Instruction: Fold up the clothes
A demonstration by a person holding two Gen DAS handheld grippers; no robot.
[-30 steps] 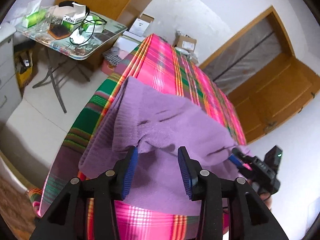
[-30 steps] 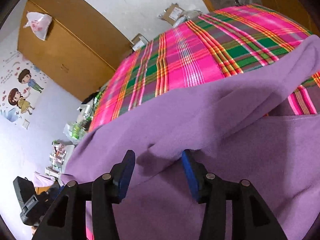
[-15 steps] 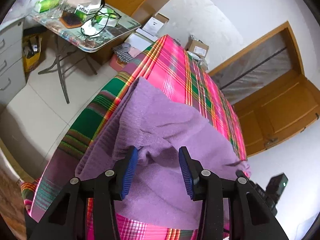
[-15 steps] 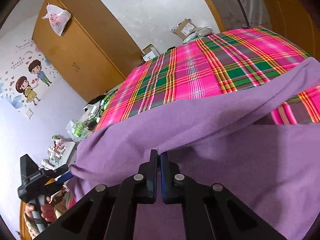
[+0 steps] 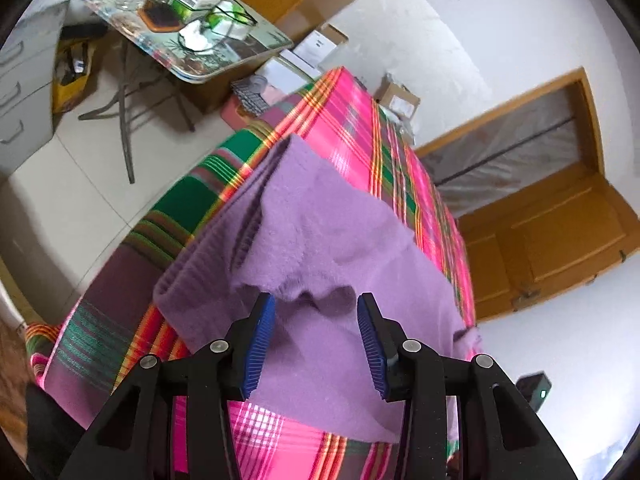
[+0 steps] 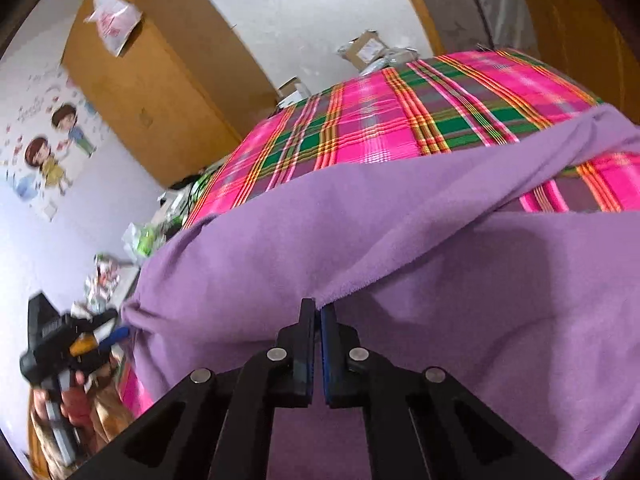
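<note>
A purple fleece garment [image 5: 328, 232] lies partly folded on a bed with a pink and green plaid sheet [image 5: 360, 120]. My left gripper [image 5: 316, 300] stands open at the garment's near left corner. A wavy folded edge hangs just past its blue pads [image 5: 260, 332], and they do not press on it. In the right wrist view my right gripper [image 6: 318, 308] is shut on the edge of the garment's upper layer [image 6: 400, 220] and holds it a little off the lower layer. Across the garment, a hand holds the left gripper [image 6: 116, 332].
A cluttered folding table [image 5: 192, 20] stands on the tiled floor left of the bed. A wooden wardrobe [image 6: 152, 92] and cardboard boxes [image 5: 396, 98] line the far wall. A wooden door [image 5: 560, 240] is to the right. The plaid sheet [image 6: 400, 120] stretches beyond the garment.
My right gripper went from open to shut on the garment's upper edge and has drawn it a little sideways. The left gripper has rolled slightly and stayed open.
</note>
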